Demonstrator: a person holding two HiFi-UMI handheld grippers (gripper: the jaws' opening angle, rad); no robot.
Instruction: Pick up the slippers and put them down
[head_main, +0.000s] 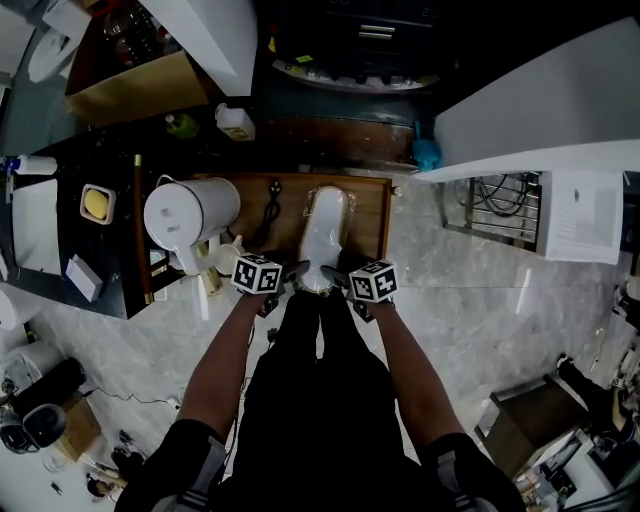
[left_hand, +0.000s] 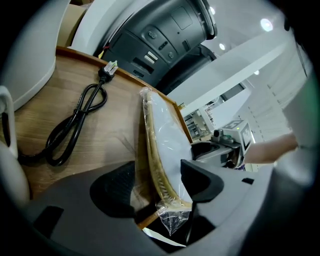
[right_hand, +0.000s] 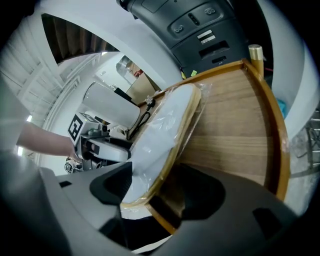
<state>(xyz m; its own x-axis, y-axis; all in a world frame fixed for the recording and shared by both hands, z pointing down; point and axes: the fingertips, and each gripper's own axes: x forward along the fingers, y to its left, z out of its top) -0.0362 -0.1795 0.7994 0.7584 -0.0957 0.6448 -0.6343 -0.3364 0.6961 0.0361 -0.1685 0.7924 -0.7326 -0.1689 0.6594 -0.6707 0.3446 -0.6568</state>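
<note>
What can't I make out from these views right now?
- Head view: any gap between the slippers and the left gripper or right gripper; too small, dark.
- Both gripper views: one slipper or two in the bag; only an edge shows.
- Left gripper view: near end of the cord, behind the white appliance.
</note>
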